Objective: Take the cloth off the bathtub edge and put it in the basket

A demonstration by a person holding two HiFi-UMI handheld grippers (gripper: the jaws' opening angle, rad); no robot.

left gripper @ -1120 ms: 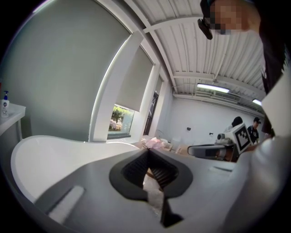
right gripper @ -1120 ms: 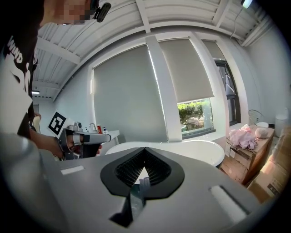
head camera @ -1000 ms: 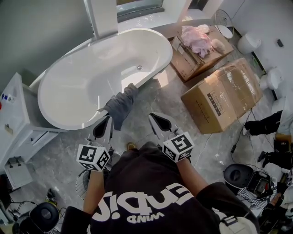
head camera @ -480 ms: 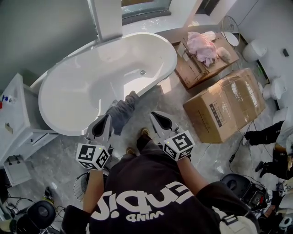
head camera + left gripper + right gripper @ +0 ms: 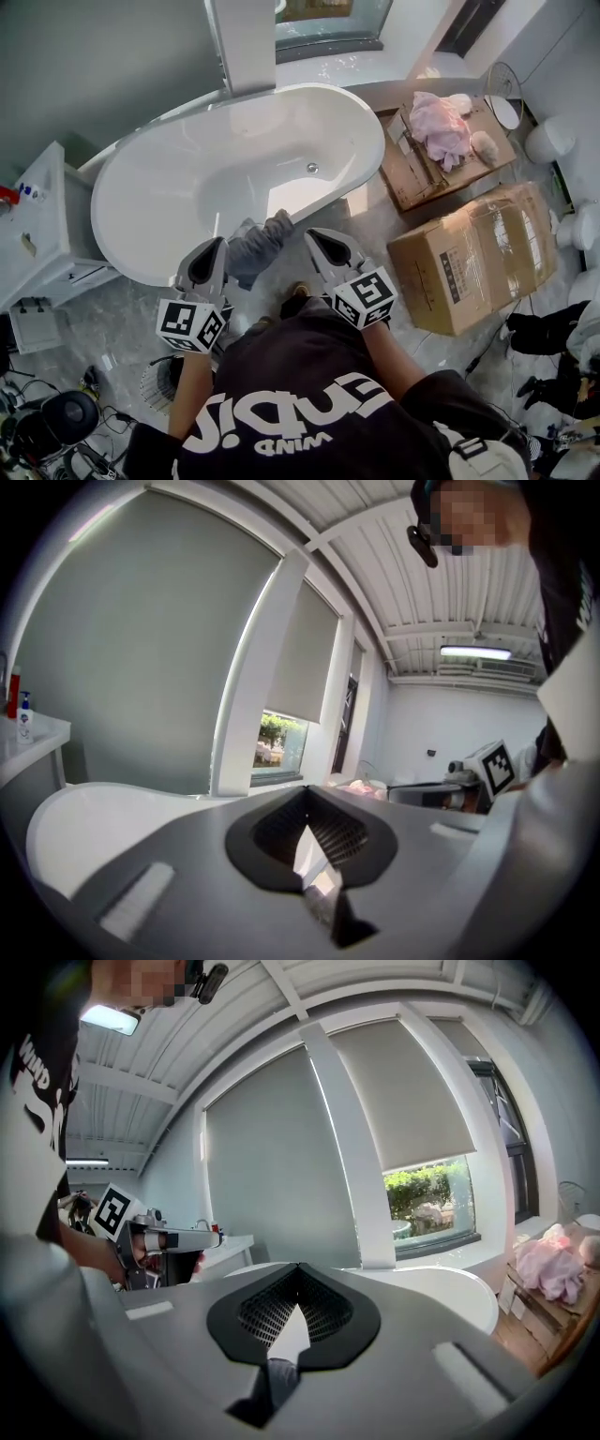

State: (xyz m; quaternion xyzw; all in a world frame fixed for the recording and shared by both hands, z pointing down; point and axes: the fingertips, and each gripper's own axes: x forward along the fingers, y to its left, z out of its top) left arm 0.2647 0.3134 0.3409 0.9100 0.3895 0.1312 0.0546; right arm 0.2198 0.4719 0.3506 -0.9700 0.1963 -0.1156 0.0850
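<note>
**A:** What's changed from a second ago?

**B:** The whole view has slid. The bathtub [image 5: 169,187] and the big cardboard box [image 5: 478,262] sit further right in the frame now. The grey cloth [image 5: 258,246] has dropped lower, closer to the grippers. It's still draped over the tub's near edge, mid-frame, between the two tips.

**A:** Is either one gripping it?

**B:** Nope. The left gripper [image 5: 217,244] has its jaws clenched together on nothing, just beside the cloth. The right gripper [image 5: 312,234] is the same, closed up and empty. Both are in roughly the same spots in the frame as before.

**A:** And the basket?

**B:** The pale slatted basket [image 5: 153,382] peeks out under the left arm, lower left.
</note>
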